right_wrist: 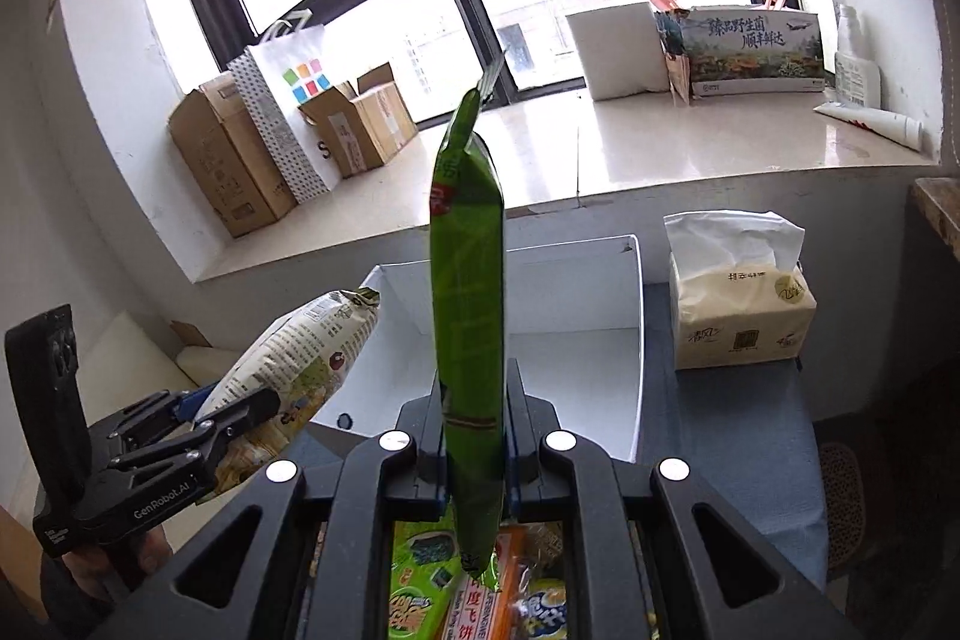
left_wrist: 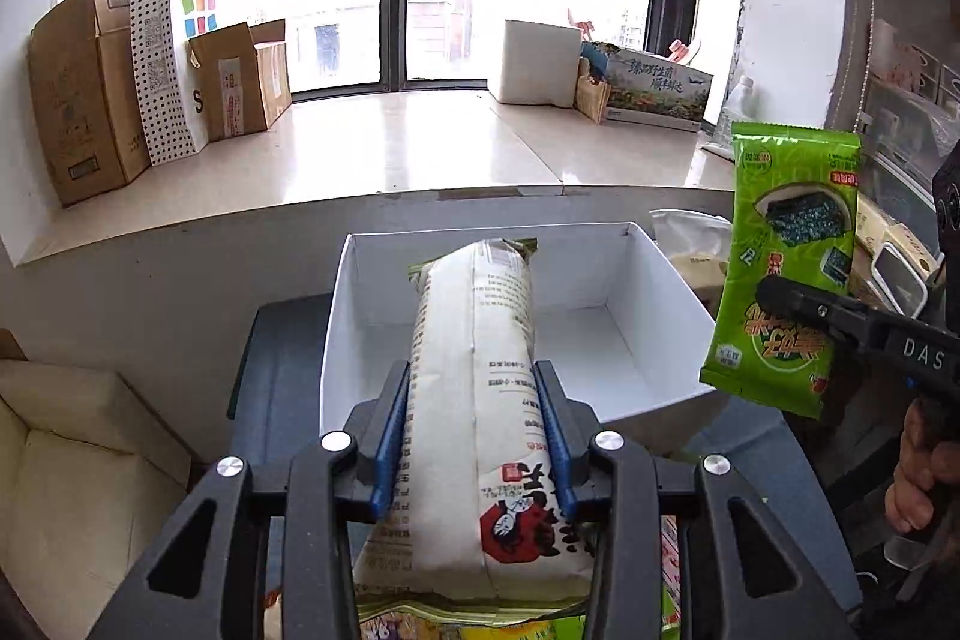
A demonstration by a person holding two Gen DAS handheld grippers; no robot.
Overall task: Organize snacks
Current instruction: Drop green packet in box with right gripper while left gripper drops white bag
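1. Your left gripper (left_wrist: 474,436) is clamped on a white snack pack (left_wrist: 474,370), its blue pads pressing both sides; the pack points forward and up over the near edge of the white box (left_wrist: 672,274).
2. Your right gripper (right_wrist: 471,436) is closed tight on a green seaweed pack (right_wrist: 468,292), held edge-on and upright, just above the box's near wall.
3. The step in hand looks like the carry: both packs are lifted and aimed at the box, which has nothing in it yet.
4. Next, I judge, you bring each pack over the box floor, lower it, then let the jaws part. Set them side by side so one does not land on the other, and keep the two grippers from meeting over the narrow opening.
5. Count: two grippers, two packs in the air, one white box, one tissue pack (right_wrist: 741,316) beside the box to its right. More snacks (right_wrist: 480,586) lie below your right gripper; at least three wrappers show, the rest is hidden.
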